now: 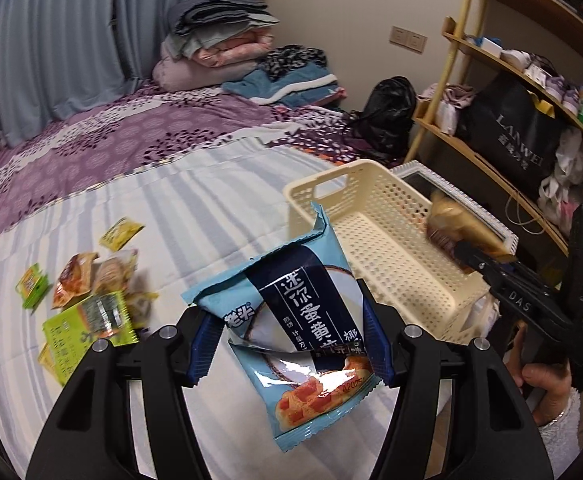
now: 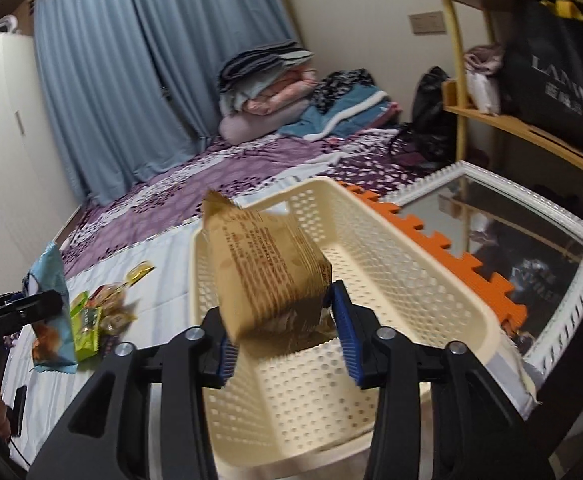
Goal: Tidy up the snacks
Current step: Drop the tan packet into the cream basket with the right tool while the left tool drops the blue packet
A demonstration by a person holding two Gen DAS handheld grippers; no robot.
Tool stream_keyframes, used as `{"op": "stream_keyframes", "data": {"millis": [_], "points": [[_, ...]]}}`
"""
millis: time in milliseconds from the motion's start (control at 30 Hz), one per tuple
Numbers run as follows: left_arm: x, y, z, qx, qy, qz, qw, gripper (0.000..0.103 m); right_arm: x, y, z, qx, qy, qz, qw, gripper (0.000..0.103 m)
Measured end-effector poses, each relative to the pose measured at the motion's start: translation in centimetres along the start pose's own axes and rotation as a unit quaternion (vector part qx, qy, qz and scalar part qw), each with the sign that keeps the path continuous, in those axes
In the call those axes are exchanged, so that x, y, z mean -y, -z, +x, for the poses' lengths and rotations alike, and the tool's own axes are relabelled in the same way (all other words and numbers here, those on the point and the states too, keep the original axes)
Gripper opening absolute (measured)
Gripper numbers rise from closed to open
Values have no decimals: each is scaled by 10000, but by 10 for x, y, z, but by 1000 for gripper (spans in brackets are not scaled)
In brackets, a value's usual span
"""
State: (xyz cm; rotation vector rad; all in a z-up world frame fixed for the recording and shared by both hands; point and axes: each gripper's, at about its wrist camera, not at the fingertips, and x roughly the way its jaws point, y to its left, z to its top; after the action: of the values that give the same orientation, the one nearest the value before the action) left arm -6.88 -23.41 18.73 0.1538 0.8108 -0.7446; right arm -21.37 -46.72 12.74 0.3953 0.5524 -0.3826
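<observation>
The left gripper [image 1: 291, 344] has its jaws closed onto a light blue snack packet [image 1: 303, 328], pinching it across the middle so that the wrapper creases there; the packet stands roughly upright in the grip, its torn-looking top corner pointing up and its printed lower end hanging toward the camera. It is held in the air just on the near side of the cream perforated basket [image 1: 387, 240], not over it.

The right gripper [image 2: 285, 344] is closed on a tan snack packet [image 2: 267, 272], gripping its lower end while the rest tilts up and to the left. This packet hangs above the near end of the basket [image 2: 371, 272], inside the line of its rim, and appears blurred. What can be seen of the basket's floor is bare.

The basket sits on the striped bedsheet [image 1: 179, 200] at the bed's right edge. Just beyond the basket, off the bed, lies a white-framed mirror [image 2: 531, 216] with an orange foam mat [image 2: 443, 240] between the two. To the left of the basket, well apart from it, a loose cluster of small snack packets [image 1: 87, 292] in green, yellow and orange wrappers lies on the sheet. Far behind the basket, folded bedding [image 1: 219, 44] is stacked near the blue curtain [image 1: 71, 32], and a wooden shelf [image 1: 491, 92] stands to the basket's right.
</observation>
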Motion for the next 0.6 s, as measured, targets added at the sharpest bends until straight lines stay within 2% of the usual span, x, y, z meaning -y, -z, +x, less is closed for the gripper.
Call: {"op": "stream_keyframes", "data": {"millis": [33, 67, 367, 600], "points": [[6, -3, 3, 1, 49, 47, 10000, 63, 4, 1, -3, 63, 64, 45, 9999, 78], [11, -5, 5, 4, 83, 93, 9999, 63, 6, 2, -4, 107, 119, 57, 9999, 80], [61, -26, 31, -68, 538, 441, 9976, 63, 18, 9, -16, 267, 481, -123, 9984, 80], [87, -33, 59, -233, 929, 523, 9940, 63, 30, 10, -28, 416, 646, 10, 9970, 80]]}}
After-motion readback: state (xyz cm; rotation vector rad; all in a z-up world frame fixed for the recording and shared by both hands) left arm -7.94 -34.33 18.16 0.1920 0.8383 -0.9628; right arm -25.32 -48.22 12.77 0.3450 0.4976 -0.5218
